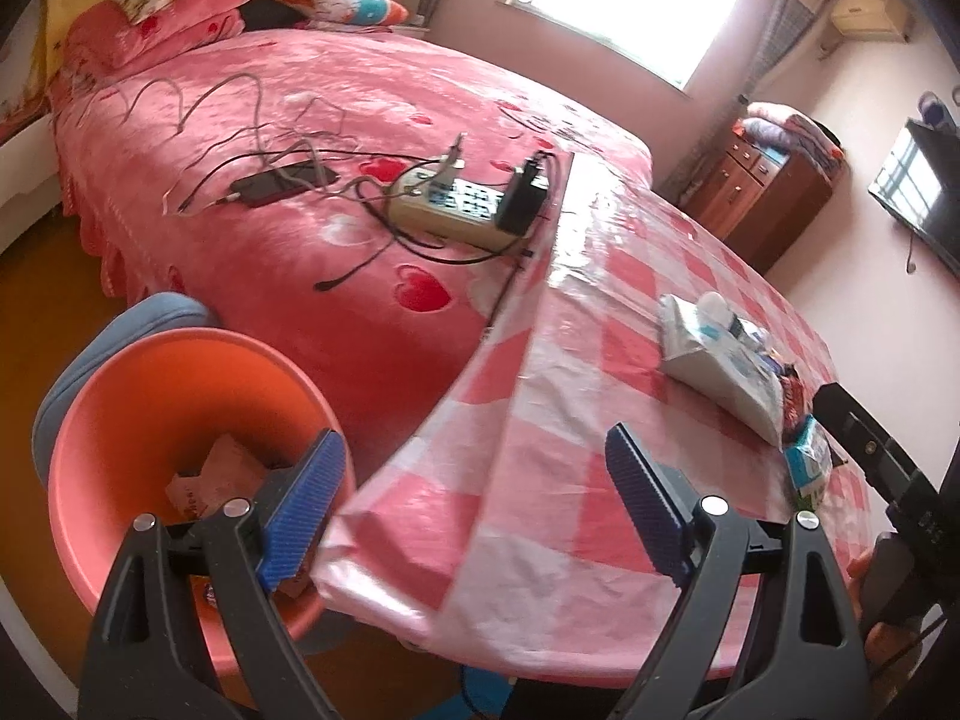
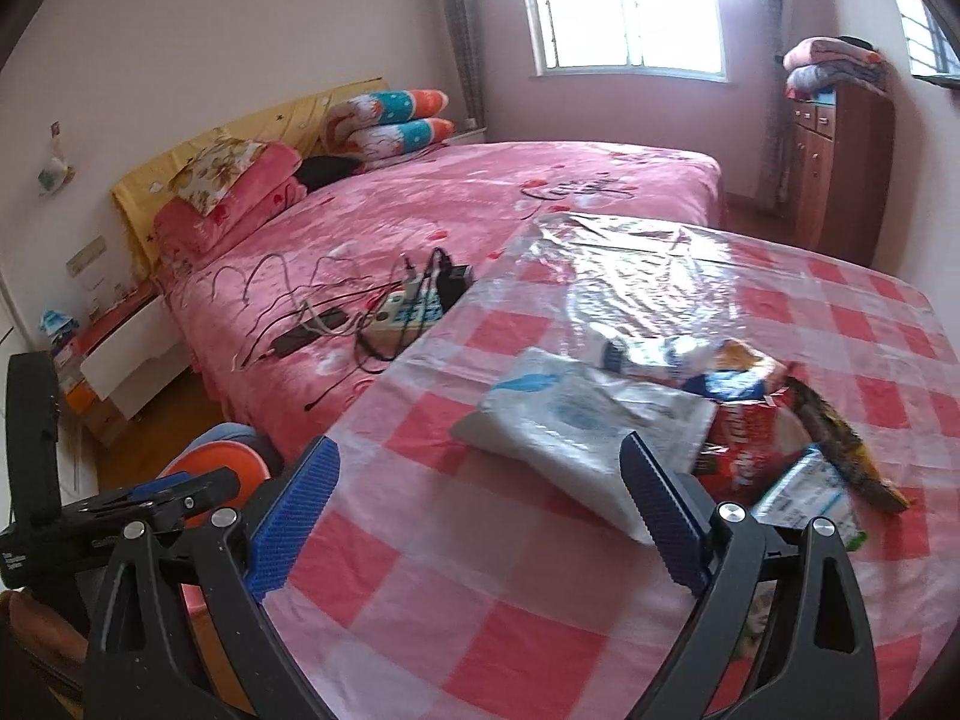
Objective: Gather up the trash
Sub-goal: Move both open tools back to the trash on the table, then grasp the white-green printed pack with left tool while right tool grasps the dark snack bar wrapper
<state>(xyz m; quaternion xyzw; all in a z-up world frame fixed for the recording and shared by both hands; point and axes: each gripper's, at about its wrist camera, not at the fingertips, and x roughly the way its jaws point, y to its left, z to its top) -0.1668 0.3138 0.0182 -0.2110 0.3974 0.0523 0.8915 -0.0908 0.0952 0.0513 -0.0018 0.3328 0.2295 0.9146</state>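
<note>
My left gripper [image 1: 474, 480] stands open with nothing between its blue pads, over the near left corner of the table. One pad hangs above the orange bin [image 1: 180, 372], which holds crumpled paper [image 1: 222, 468]. My right gripper [image 2: 480, 480] is open too, above the checked cloth. A white plastic packet [image 2: 576, 420] lies just beyond it, one corner close to its right finger. Behind the packet lie a red snack bag [image 2: 756, 438], a dark yellow wrapper [image 2: 840, 444] and a blue-and-white wrapper [image 2: 804, 492]. In the left wrist view the same packet [image 1: 714, 360] lies at the far right.
The table [image 2: 540, 648] wears a pink-and-white checked plastic cloth and stands against a pink bed [image 1: 300, 120]. A power strip [image 1: 456, 204], a phone [image 1: 276, 183] and tangled cables lie on the bed. A wooden cabinet [image 2: 840, 168] stands at the back right.
</note>
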